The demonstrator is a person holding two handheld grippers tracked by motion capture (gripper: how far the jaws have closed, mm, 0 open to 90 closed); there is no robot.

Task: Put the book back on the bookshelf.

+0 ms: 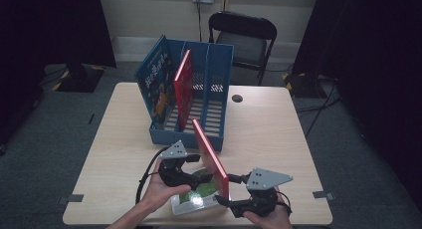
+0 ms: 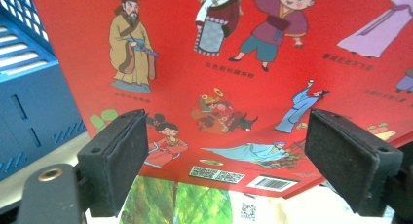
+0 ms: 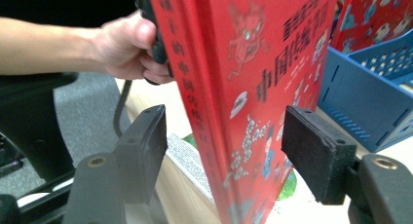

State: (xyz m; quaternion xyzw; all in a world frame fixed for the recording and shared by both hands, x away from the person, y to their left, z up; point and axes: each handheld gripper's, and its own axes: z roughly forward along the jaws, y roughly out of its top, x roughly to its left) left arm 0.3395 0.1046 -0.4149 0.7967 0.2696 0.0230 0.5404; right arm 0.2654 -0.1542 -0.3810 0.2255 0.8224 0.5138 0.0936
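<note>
Stiff, glossy red hardcover picture book (image 1: 211,157), probably slippery; right tongs (image 3: 224,156) spread astride its spine, six o'clock; left tongs (image 2: 226,165) spread.

glossy red book (image 3: 253,112), plastic file rack (image 1: 209,69)

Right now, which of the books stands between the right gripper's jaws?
The red book standing on edge at the table's near side, on a flat green-covered book. The other red book and the blue one sit in the blue rack.
</note>
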